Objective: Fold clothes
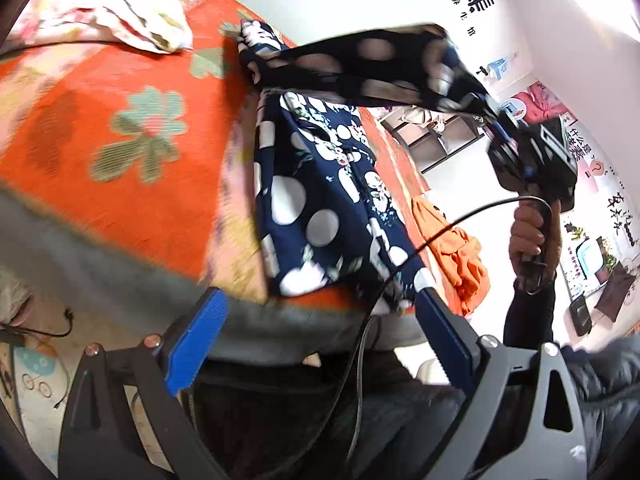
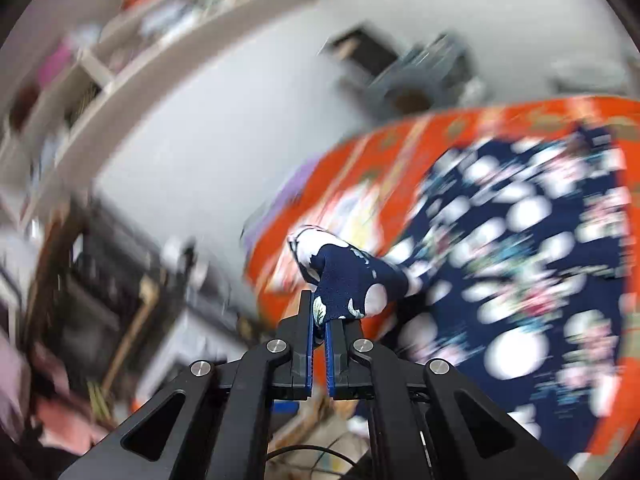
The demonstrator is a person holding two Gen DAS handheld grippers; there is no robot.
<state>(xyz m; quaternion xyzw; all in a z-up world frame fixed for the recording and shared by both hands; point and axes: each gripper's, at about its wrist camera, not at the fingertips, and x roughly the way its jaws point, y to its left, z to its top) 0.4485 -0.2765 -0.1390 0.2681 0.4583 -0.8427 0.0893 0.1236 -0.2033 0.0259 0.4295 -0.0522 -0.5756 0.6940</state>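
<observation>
Navy garment (image 2: 344, 280) within right gripper (image 2: 320, 320)

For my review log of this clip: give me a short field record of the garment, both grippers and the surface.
garment: navy dotted garment, partly on the bed, one end lifted
right gripper: shut on a fold of the navy dotted garment, held up above the bed
left gripper: open, nothing between its pads, near the bed's edge
surface: orange floral bedspread
other clothes: orange garment; pale floral cloth
</observation>
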